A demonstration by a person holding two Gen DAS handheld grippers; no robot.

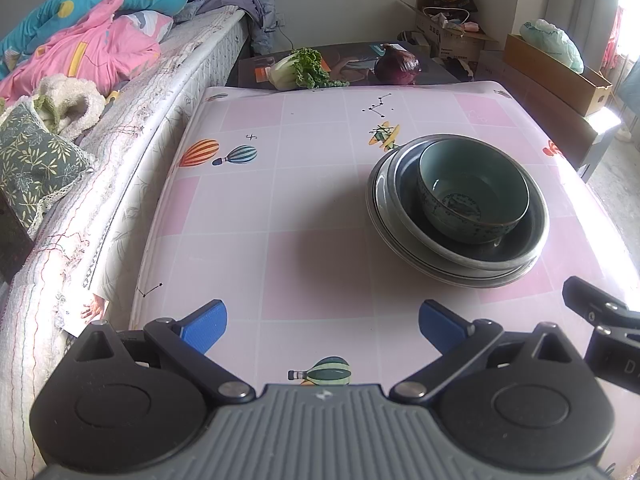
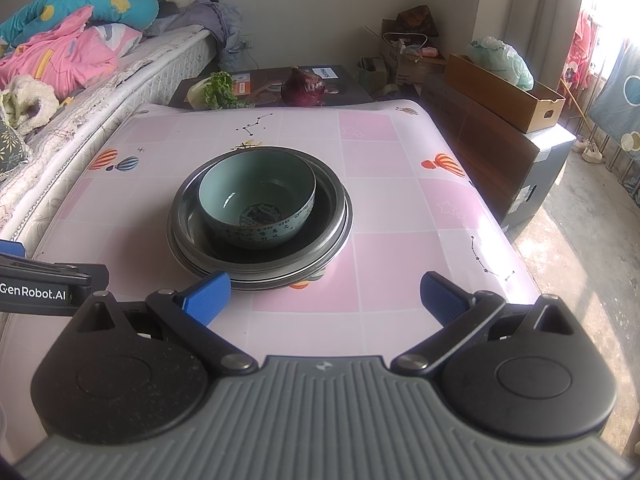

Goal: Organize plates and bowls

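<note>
A teal bowl [image 1: 474,196] [image 2: 258,200] sits inside a dark deep plate [image 1: 524,246] [image 2: 332,216], which rests on a wider grey plate [image 1: 380,208] [image 2: 180,248], all stacked on the pink checked table [image 1: 280,220] [image 2: 400,200]. My left gripper [image 1: 322,326] is open and empty, hovering over the table's near edge, left of and short of the stack. My right gripper [image 2: 324,298] is open and empty just in front of the stack; its left fingertip [image 2: 208,296] is close to the bottom plate's rim. Part of the right gripper shows in the left wrist view [image 1: 600,320].
A bed with bedding [image 1: 80,120] [image 2: 60,80] runs along the table's left side. A lettuce [image 1: 298,68] [image 2: 216,90] and a purple cabbage [image 1: 397,66] [image 2: 304,88] lie on a dark surface beyond the table's far edge. Cardboard boxes [image 2: 504,92] stand at the right.
</note>
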